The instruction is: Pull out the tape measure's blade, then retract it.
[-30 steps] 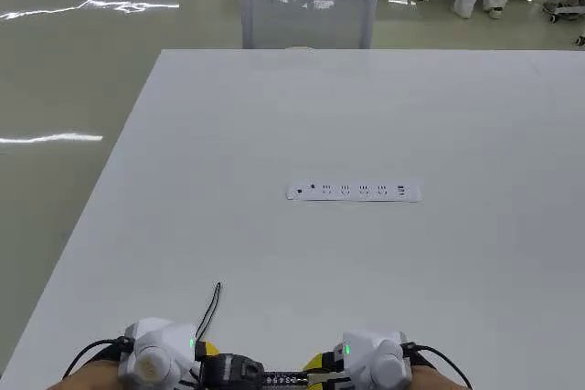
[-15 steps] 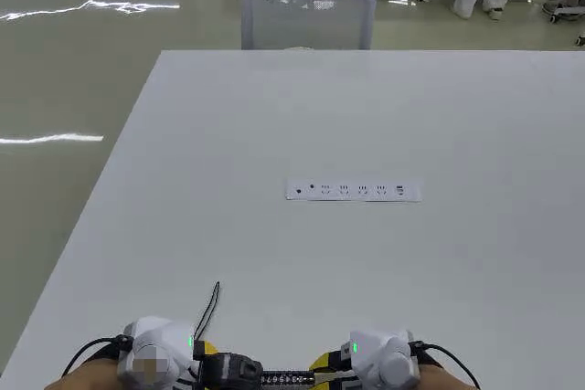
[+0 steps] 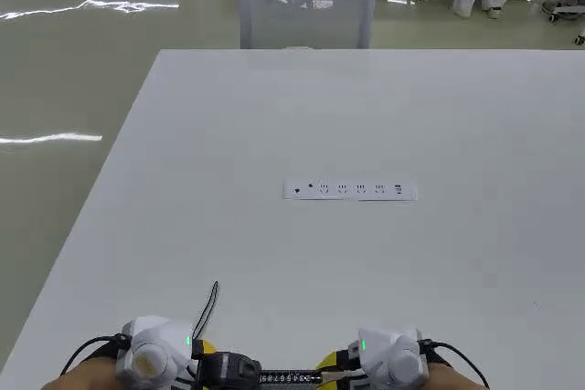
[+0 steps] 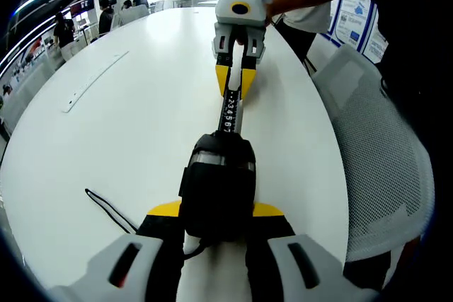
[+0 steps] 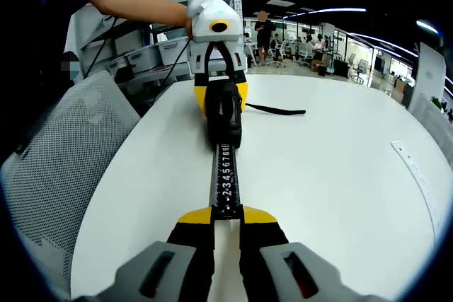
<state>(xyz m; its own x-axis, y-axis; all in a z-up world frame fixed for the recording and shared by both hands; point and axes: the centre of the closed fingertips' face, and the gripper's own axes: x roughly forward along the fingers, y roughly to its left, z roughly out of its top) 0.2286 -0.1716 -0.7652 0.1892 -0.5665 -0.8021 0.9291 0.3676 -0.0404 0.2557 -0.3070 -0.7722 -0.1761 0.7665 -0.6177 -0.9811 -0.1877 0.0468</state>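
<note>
Jaws of the left gripper (image 4: 216, 210) pinch the black tape measure (image 4: 216, 178) by its sides, the case set between the yellow tips and resting on the white table (image 4: 134, 104); jaws of the right gripper (image 5: 226, 216) are pressed together on the end of the blade (image 5: 226, 171); a short length is out, numbers up, running straight from one pair of jaws to the other; strap (image 4: 106, 206) loose on the table beside the left jaws.

Judged: pull-out begun, most of it to come; draw the right jaws straight away along the blade's own line, low, no twist, or it may kink; left jaws should grip the case level, mouth facing the right jaws; the thin blade could slip the pinch and snap back; for the return, walk it in rather than let go.
</note>
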